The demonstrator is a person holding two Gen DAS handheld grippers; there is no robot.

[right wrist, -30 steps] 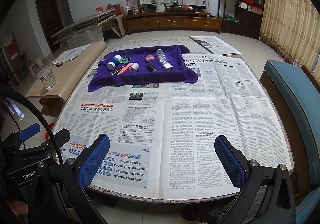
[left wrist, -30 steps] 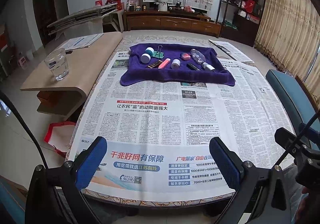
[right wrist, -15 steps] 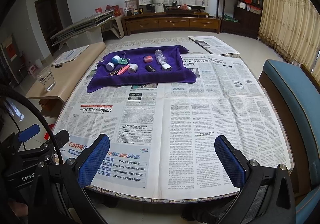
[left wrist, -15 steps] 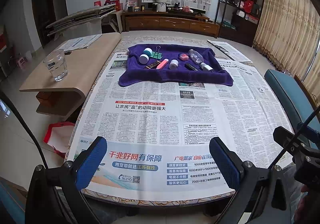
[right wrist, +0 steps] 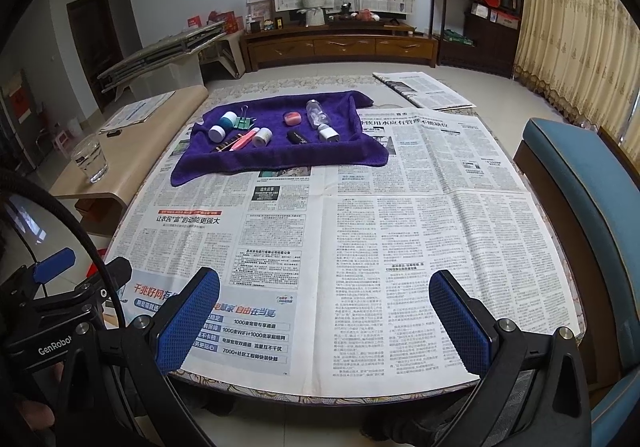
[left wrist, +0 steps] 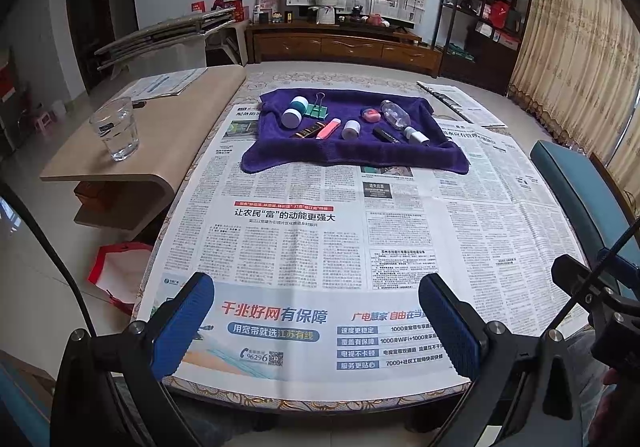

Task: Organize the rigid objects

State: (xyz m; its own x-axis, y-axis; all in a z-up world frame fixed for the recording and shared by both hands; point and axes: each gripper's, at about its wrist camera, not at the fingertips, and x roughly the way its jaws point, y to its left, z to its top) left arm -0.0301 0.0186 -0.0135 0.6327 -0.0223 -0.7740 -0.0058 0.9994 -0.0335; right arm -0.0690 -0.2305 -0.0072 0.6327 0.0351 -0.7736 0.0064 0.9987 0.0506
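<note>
1. Both tongs, left and right, stand spread apart and empty at the desk's near edge.
2. Small rigid items lie on the purple towel, at the desk's far end, dead ahead of me.
3. The towel's long axis runs crosswise; I judge my left tongs slightly nearer its centre.

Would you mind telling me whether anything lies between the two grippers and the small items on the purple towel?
Nothing visible does. Between the open left gripper, the open right gripper and the items on the purple towel lies only flat newspaper.
</note>
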